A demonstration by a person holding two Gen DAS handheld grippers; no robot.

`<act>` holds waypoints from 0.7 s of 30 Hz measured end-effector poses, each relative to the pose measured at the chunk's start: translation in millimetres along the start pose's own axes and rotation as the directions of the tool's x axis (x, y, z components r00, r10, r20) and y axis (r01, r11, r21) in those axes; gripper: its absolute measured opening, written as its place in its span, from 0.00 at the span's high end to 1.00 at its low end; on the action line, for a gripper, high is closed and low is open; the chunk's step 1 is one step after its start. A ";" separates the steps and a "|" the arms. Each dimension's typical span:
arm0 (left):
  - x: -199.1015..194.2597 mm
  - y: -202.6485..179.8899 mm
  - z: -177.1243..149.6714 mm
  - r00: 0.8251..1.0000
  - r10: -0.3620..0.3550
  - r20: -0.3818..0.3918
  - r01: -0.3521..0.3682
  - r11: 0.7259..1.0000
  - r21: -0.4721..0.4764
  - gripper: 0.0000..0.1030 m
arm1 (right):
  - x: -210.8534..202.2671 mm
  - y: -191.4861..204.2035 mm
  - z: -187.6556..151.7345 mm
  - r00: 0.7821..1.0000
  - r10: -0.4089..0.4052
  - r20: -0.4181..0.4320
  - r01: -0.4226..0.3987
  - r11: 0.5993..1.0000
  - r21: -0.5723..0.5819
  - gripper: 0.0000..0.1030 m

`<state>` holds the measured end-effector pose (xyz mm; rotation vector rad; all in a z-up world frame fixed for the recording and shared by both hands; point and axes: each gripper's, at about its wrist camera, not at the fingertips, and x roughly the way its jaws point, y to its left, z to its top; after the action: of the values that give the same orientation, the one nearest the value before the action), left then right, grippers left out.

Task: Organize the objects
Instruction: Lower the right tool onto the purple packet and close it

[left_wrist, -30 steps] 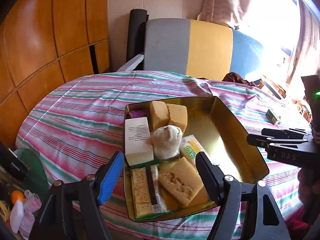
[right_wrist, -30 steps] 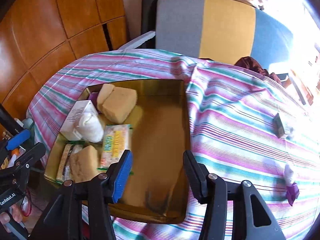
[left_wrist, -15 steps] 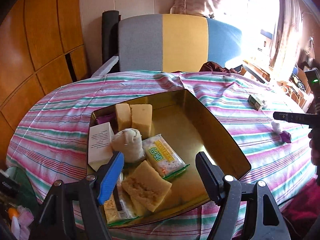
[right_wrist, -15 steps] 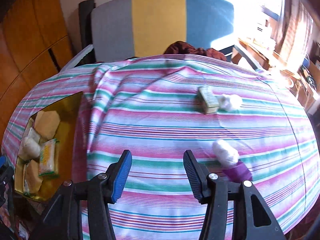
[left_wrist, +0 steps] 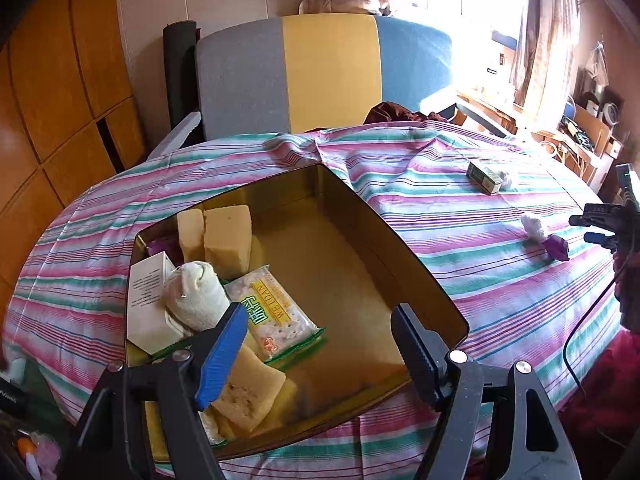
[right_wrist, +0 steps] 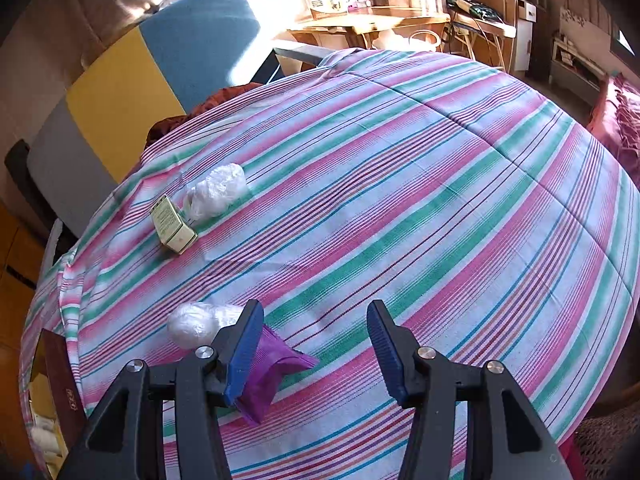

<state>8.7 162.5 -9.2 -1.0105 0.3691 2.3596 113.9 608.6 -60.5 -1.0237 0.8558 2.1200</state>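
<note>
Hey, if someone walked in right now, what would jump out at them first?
Probably the gold tin on the striped tablecloth, its left half packed with yellow sponges, a cracker pack and a white box. Then the strays outside it: a small green box beside a white wad, and a purple packet near the open right gripper.

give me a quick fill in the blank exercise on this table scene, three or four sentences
1. The cracker packet lies inside the gold ____.
2. The small green box rests on the striped ____ beside a crumpled white plastic bag.
3. Nothing sits between the fingers of the right claw; its jaws are ____.
4. The pouch by the right claw's blue finger pad is coloured ____.

Missing words: tin; tablecloth; open; purple
</note>
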 end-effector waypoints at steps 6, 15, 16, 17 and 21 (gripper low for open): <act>5.0 -22.8 8.1 1.000 -0.012 0.005 0.012 0.998 0.061 0.27 | 0.3 12.5 -3.3 0.999 0.028 -0.017 -0.029 0.998 -0.050 0.47; 9.1 -53.8 16.8 0.999 -0.034 0.013 0.032 0.989 0.144 0.27 | 9.2 35.3 -14.3 0.996 0.044 -0.081 -0.058 0.984 -0.170 0.41; 9.6 -56.5 17.1 0.999 -0.035 0.014 0.032 0.988 0.152 0.27 | 10.6 36.2 -14.4 0.995 0.044 -0.086 -0.058 0.983 -0.174 0.41; 10.1 -59.0 17.5 0.999 -0.036 0.014 0.034 0.987 0.159 0.27 | 11.6 36.5 -14.7 0.995 0.044 -0.091 -0.060 0.982 -0.178 0.41; 13.1 -67.3 19.3 0.999 -0.043 0.010 0.040 0.983 0.180 0.27 | 16.4 39.8 -16.8 0.992 0.038 -0.120 -0.062 0.977 -0.206 0.39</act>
<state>28.8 230.8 -8.1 -0.9082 0.5402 2.2487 82.7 576.3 -71.2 -1.2553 0.7300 2.2476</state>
